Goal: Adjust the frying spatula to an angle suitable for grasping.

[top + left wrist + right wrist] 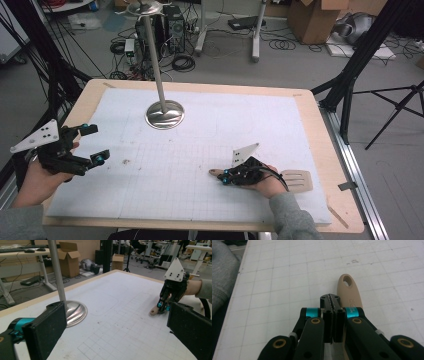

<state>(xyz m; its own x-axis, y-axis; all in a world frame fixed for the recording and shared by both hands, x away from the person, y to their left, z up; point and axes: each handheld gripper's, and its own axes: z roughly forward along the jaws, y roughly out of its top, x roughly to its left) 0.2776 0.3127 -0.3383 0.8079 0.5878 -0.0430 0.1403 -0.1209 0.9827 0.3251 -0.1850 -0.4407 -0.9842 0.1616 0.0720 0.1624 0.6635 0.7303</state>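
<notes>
White gridded matting covers the wooden table (320,125), with cables, cardboard boxes and stand legs on the workshop floor beyond it.

At the right gripper (333,301) the fingers are pressed flat together with nothing between them. In the right gripper view, the tan handle of a slotted spatula (349,293) lies on the mat just beside them, on their right and partly under the gripper body, its hanging hole pointing ahead past the tips. From above, the spatula (297,180) lies flat along the near right of the mat, its slotted blade sticking out beyond the hand; the gripper sits low over the handle. My reading is that the fingers are lined up along the handle but have no grip on it; they would have to part first.

The left gripper (97,145) is held well apart at the near left edge, fingers spread wide and empty, probably waiting.

Farther back stands a metal stand (164,114), a round base with an upright pole.
</notes>
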